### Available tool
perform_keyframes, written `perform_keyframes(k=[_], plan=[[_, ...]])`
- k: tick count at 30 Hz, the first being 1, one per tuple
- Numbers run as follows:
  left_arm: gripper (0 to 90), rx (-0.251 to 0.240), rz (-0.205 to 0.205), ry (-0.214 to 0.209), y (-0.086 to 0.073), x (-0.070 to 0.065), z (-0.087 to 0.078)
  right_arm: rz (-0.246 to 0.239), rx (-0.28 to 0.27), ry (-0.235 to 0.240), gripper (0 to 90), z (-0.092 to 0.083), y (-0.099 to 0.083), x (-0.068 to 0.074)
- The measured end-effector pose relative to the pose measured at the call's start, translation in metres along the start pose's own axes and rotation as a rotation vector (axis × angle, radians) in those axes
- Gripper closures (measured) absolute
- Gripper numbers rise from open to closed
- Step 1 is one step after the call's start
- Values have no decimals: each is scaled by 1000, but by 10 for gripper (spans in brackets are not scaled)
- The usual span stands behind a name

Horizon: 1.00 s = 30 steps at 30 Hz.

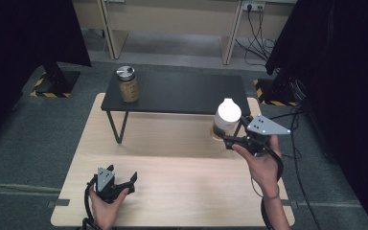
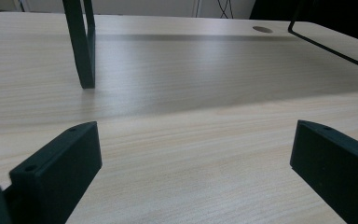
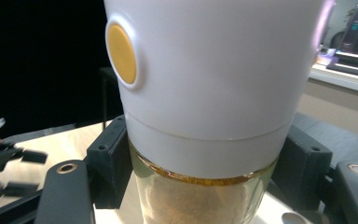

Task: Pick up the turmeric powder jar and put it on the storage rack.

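Observation:
A glass jar with a big white lid (image 1: 226, 120) hangs above the right side of the wooden table (image 1: 172, 191), just in front of the low black shelf (image 1: 182, 91). My right gripper (image 1: 230, 137) is shut on its glass body below the lid. In the right gripper view the white-lidded jar (image 3: 205, 93) looms close, with a yellow round button on the lid and brown powder inside, and both jaws press on its sides. A second jar with a metal lid (image 1: 127, 84) stands on the shelf's left end. My left gripper (image 1: 127, 181) rests low near the table's front left, open and holding nothing.
The black shelf's legs (image 2: 81, 42) stand on the table ahead of the left gripper. A cable hole (image 2: 262, 29) lies in the table's far part. Dark curtains and stands flank the table on both sides. Cables trail off the right edge.

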State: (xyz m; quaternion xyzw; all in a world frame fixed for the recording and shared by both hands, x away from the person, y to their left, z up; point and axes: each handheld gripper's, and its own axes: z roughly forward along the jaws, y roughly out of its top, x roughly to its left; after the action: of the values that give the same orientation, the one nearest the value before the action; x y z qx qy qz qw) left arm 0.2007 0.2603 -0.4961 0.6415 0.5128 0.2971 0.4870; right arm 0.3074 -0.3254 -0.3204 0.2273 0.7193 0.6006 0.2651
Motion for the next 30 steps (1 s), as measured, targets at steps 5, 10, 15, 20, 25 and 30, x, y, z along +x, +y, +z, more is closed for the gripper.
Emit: perform_keyframes(k=[5, 10, 15, 20, 25, 30], plan=[[10, 8, 2, -1, 1, -1, 1, 15, 24, -55, 308, 11, 24, -10], [11, 9, 3, 0, 2, -1, 1, 59, 38, -126, 308, 27, 41, -24], [11, 11, 5, 2, 2, -1, 1, 106, 57, -188, 308, 47, 51, -35], [11, 12, 1, 1, 2, -1, 1, 131, 92, -239, 308, 66, 57, -41], [11, 12, 5, 2, 2, -1, 1, 160, 123, -286, 308, 86, 60, -43], [11, 13, 13, 2, 2, -2, 1, 181, 166, -328, 308, 101, 59, -42]])
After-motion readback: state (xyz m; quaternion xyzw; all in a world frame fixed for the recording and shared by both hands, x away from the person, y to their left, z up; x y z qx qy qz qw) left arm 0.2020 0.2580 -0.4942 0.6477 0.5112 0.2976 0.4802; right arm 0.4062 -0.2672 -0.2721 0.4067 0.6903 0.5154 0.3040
